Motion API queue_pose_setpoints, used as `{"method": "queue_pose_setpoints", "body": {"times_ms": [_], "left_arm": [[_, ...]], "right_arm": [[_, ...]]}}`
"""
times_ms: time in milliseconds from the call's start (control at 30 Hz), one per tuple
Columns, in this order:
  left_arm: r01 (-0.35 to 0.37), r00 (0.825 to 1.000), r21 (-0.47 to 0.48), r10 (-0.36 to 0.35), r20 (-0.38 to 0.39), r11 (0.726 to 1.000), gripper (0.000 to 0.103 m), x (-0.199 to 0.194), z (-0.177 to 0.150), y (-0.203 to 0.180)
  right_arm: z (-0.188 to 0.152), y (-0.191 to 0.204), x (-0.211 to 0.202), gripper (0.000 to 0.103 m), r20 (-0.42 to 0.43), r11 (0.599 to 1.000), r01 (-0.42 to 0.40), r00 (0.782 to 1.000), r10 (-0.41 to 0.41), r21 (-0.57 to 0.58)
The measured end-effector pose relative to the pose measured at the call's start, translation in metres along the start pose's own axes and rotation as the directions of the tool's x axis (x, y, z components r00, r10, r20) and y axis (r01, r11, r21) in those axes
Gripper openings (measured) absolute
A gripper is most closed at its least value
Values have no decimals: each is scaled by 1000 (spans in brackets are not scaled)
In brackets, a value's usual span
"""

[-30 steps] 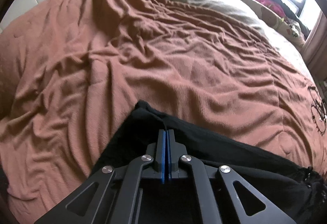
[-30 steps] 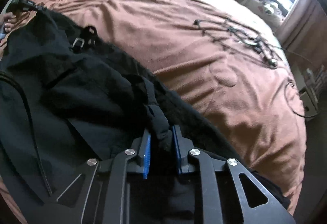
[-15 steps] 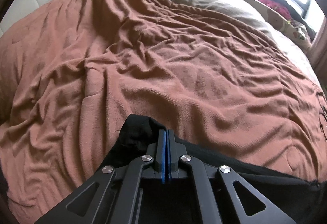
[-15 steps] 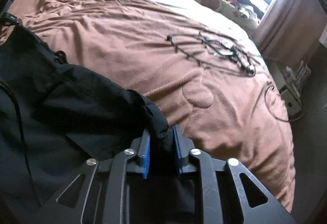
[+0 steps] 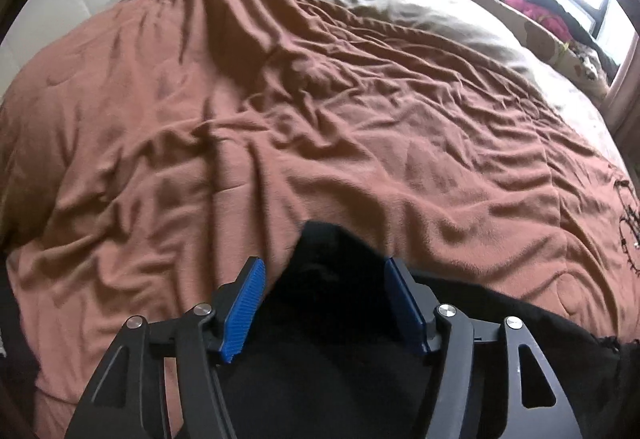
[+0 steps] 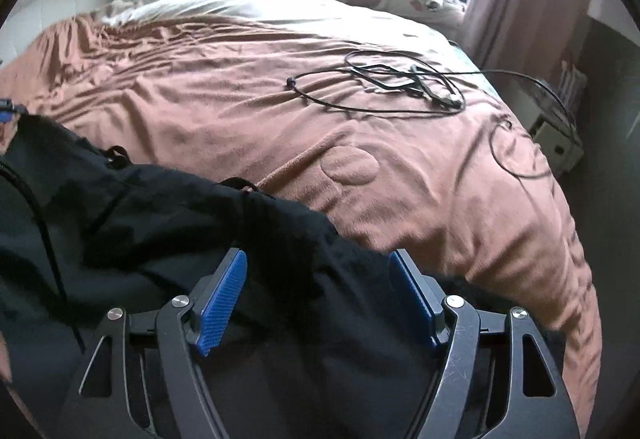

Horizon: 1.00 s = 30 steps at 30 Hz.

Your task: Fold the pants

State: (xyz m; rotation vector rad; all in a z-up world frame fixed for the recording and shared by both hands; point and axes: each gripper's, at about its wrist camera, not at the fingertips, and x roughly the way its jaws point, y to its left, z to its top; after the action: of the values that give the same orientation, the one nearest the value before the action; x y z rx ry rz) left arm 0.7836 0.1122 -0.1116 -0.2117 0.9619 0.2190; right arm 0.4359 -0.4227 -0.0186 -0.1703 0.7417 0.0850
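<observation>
Since both the left gripper (image 5: 322, 305) and right gripper (image 6: 318, 301) had just opened wide, pads clear of the black pants (image 6: 168, 223), the released fold risked slumping on the rumpled bed (image 5: 280, 119).

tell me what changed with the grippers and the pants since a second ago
Both grippers let go. The left gripper and right gripper were clamped on the black pants; their jaws have just opened, the cloth lying loose between them. The brown blanket and cables lie as before.
</observation>
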Motion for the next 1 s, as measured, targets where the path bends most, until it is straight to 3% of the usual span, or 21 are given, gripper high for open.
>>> {"method": "queue_pose_setpoints", "body": {"times_ms": [400,567,733,1000], "left_arm": [[5,1000,-3,-5,-18,1000,64,-57,-54,57],[25,999,4,-25,-30,1000,57,-79,-82,71],[75,995,-37,-78,-60,996,43,-90,-108,84],[163,976,-124,-179,-127,979,40,-86,-145,92]], "right_arm": [[-52,-16,-73,72,-25,997,-4,1000,6,82],[-75,-24,-104,72,-21,992,-1,1000,4,123],[-97,-34,-132,72,-25,986,-2,1000,6,168],[-128,-53,-154,72,-61,965,6,998,10,262]]}}
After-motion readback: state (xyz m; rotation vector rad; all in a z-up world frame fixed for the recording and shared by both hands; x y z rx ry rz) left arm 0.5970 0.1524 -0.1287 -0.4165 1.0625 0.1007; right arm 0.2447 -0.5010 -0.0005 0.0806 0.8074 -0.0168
